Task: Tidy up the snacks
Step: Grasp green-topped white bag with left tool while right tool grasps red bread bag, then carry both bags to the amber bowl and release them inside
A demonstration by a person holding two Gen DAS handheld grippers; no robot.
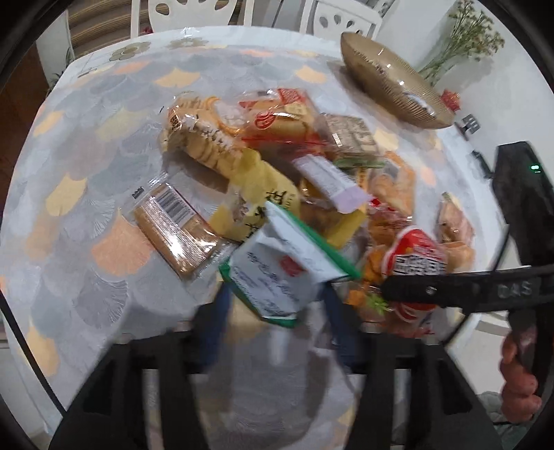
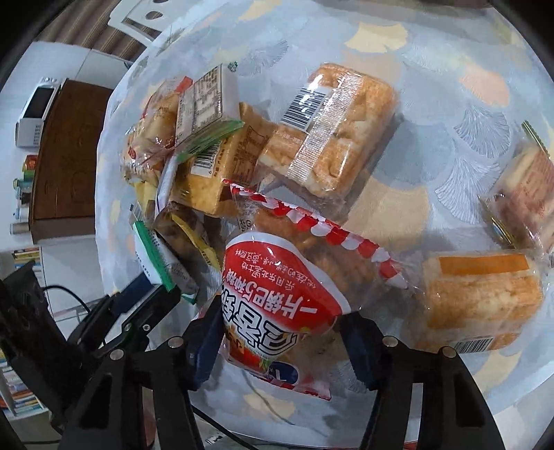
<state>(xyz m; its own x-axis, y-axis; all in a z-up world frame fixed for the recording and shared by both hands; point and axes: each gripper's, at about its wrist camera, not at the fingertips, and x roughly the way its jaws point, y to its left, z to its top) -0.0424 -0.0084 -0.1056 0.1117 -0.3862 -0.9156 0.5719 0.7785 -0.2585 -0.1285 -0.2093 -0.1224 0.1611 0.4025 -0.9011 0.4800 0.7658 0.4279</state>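
A heap of wrapped snacks lies on the patterned tablecloth (image 1: 86, 194). My left gripper (image 1: 277, 311) points down at the heap's near edge. Its blue fingers stand either side of a white packet with green edges (image 1: 277, 273), and this blurred view shows no pad pressing on it. The same packet (image 2: 155, 263) appears in the right wrist view with the left gripper (image 2: 145, 294) under it. My right gripper (image 2: 281, 316) is shut on a red and white snack bag (image 2: 273, 277), a pad against each side. In the left wrist view that bag (image 1: 415, 252) lies at the right.
A ribbed golden glass bowl (image 1: 391, 86) stands at the table's far right. Clear-wrapped cakes (image 2: 329, 128) and an orange-labelled pack (image 2: 481, 297) lie around the bag. White chairs (image 1: 194, 14) stand beyond the table. A hand (image 1: 516, 374) holds the right gripper's handle.
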